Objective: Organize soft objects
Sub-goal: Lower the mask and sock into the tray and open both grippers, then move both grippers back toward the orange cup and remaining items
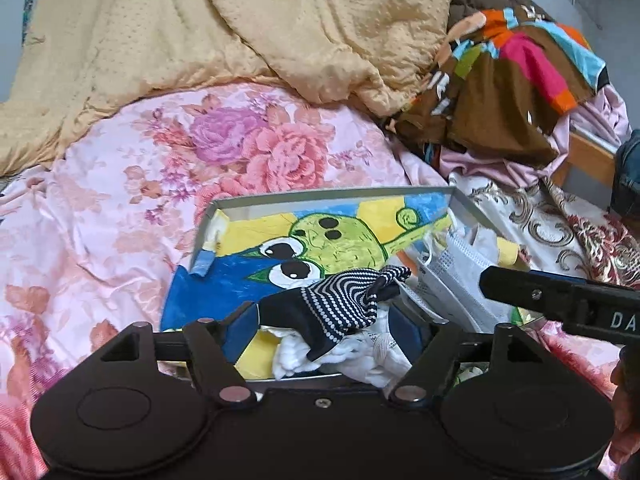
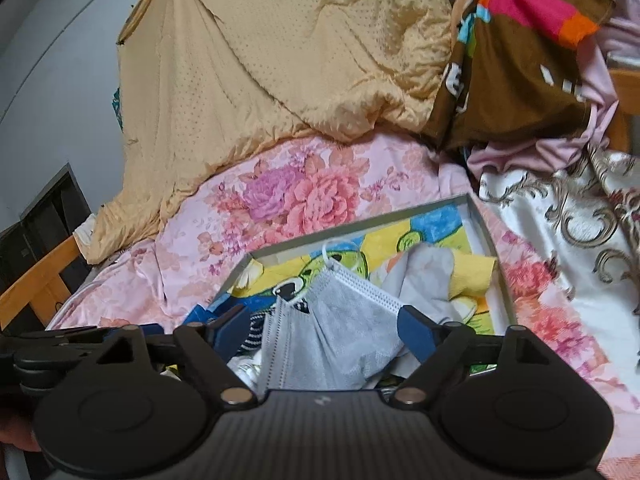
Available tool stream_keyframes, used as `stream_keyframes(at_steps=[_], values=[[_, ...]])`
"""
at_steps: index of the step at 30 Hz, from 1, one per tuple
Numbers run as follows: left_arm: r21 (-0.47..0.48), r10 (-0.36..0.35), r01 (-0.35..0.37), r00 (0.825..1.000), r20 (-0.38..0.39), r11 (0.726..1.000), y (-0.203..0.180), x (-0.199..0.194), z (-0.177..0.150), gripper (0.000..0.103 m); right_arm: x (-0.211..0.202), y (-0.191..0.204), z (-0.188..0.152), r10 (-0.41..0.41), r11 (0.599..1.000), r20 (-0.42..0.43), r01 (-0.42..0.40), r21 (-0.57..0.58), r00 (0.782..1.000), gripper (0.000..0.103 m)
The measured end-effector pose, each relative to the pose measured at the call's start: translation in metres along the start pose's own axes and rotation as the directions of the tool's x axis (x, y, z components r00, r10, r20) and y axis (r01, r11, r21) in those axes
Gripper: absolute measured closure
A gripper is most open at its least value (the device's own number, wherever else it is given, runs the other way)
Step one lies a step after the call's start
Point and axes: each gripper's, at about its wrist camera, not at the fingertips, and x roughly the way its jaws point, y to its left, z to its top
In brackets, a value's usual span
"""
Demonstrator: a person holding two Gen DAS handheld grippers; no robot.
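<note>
Tray (image 1: 224,204) on bedsheet (image 1: 100,208); sock (image 1: 340,300) and mask (image 2: 340,320) in tray; quilt (image 1: 200,32) behind.

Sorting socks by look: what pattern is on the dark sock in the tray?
Navy with white dots and stripes, the sock; clearest in the left wrist view.

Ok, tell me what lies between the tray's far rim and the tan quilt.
Only bare pink floral bedsheet lies between the tray rim and the tan quilt; both wrist views show that stretch clear.
</note>
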Motion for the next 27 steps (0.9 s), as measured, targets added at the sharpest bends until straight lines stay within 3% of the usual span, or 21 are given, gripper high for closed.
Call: stream_keyframes(at_steps=[13, 27], values=[[-0.044, -0.002, 0.006, 0.996, 0.092, 0.999, 0.009, -0.077, -0.007, 0.01, -0.067, 0.037, 0.0, -0.01, 0.997, 0.068, 0.015, -0.079, 0.998, 0.001], [-0.1, 0.012, 0.002, 0.989, 0.149, 0.995, 0.023, -0.15, -0.044, 0.002, -0.13, 0.072, -0.019, -0.023, 0.991, 0.137, 0.04, -0.124, 0.99, 0.0]])
